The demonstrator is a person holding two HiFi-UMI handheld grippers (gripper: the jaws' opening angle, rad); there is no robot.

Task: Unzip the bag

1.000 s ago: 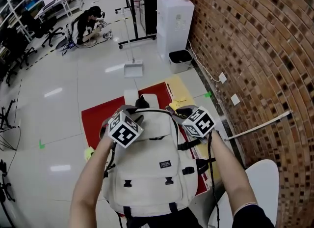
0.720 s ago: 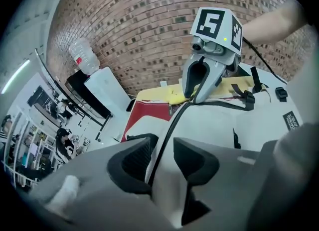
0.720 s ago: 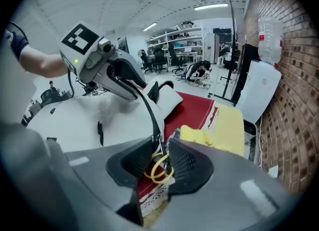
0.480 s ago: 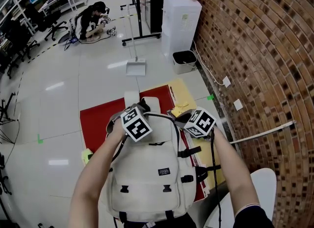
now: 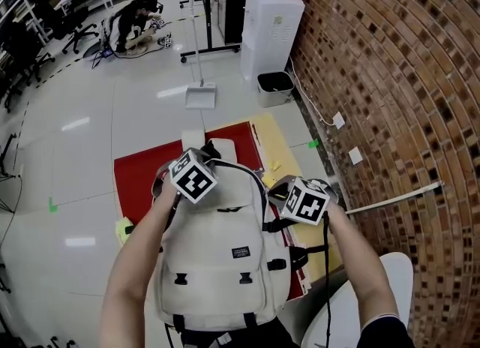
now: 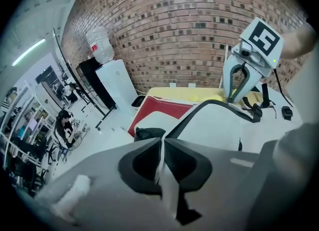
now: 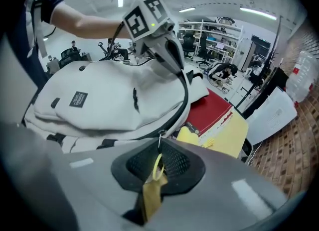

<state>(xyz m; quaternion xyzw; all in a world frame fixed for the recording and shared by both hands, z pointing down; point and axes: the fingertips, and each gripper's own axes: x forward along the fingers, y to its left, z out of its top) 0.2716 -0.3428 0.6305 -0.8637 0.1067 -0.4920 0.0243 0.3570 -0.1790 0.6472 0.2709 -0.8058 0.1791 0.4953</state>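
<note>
A cream backpack [image 5: 221, 256] lies on the person's lap, its black zipper line [image 7: 185, 95] curving round the top. My left gripper [image 5: 204, 160] sits at the bag's top left, and its jaws are closing with a white fabric strip [image 6: 162, 168] of the bag pinched between the pads. My right gripper [image 5: 276, 187] is at the top right edge. Its jaws are closing on a yellow tag [image 7: 153, 185] tied to the metal zipper pull [image 7: 160, 136]. Each gripper shows in the other's view: the right gripper [image 6: 235, 95] and the left gripper [image 7: 180, 73].
A red mat [image 5: 139, 181] and yellow sheets [image 5: 281, 140] lie on the floor beyond the bag. A brick wall [image 5: 390, 76] runs along the right, with a water dispenser [image 5: 270, 24] and a bin [image 5: 274, 84]. A dustpan [image 5: 201, 95] stands farther off, and a person [image 5: 135, 28] crouches far left.
Both pairs of jaws have closed, the left on the white strip and the right on the yellow tag. The left gripper moved up toward the bag's top.
</note>
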